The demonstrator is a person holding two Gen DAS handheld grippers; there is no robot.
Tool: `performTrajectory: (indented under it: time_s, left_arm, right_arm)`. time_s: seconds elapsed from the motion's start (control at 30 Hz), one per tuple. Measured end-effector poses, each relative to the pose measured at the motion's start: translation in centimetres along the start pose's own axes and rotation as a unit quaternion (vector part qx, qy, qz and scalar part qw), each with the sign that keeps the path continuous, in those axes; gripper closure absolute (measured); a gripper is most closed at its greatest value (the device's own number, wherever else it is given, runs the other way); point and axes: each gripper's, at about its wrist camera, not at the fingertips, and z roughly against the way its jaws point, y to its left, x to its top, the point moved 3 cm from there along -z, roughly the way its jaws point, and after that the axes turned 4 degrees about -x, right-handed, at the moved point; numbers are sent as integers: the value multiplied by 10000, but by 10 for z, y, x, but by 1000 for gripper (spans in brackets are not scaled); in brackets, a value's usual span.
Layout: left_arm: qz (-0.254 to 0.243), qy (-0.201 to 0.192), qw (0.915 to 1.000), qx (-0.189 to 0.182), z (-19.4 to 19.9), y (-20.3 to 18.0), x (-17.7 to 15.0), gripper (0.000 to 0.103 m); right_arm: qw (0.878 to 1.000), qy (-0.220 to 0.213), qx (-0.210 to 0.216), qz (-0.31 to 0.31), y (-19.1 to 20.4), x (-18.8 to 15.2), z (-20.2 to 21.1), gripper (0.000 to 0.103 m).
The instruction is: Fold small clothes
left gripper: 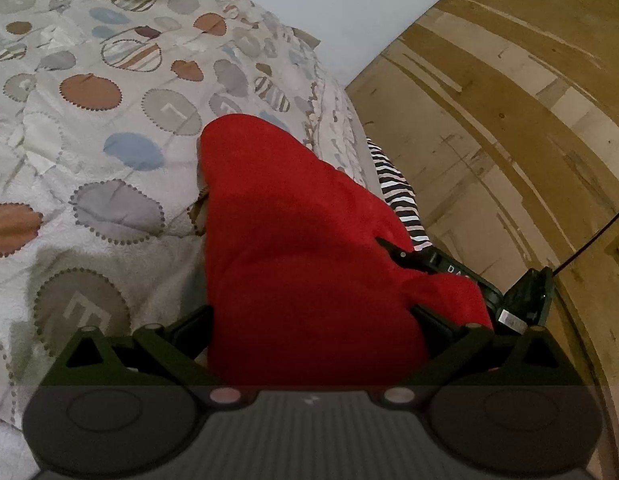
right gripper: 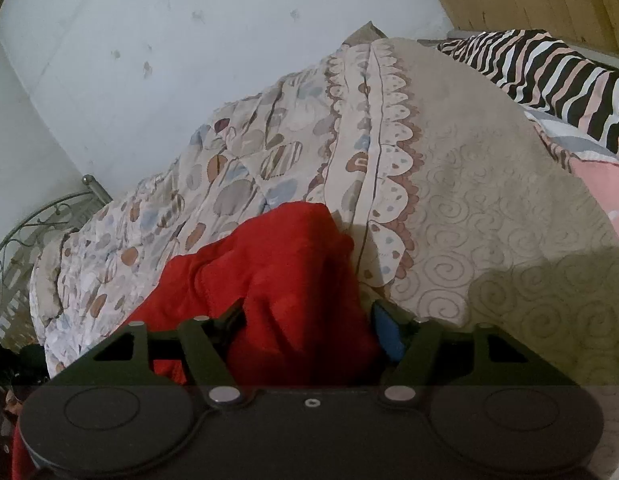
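Soft red fleece garment [left gripper: 309, 248] bunched between both grippers on patterned quilt [left gripper: 89, 120]; left gripper [left gripper: 313, 320] grip unclear, right gripper [right gripper: 309, 320] partly open, pads off cloth.

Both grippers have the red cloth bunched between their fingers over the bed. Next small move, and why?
Probably lower both grippers toward the quilt and spread the red garment flat. It hangs bunched between the fingers of the left gripper and the right gripper, with no flat edge showing yet. Whether the pads actually pinch it is hidden.
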Motion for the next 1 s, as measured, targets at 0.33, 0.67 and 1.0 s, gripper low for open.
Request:
performTrajectory:
  time_s: [0.33, 0.67, 1.0]
  left_arm:
    - [194, 102, 9995, -246, -3, 9, 1, 0]
    - [500, 521, 9944, -778, -15, 27, 5, 8]
    - [206, 238, 9952, -923, 18, 13, 21, 29]
  right_arm:
    - [10000, 10, -36, -20, 0, 0, -1, 35]
    - [9996, 130, -222, 151, 24, 5, 8, 60]
    - [9975, -316, -116, 628, 99, 21, 54, 70]
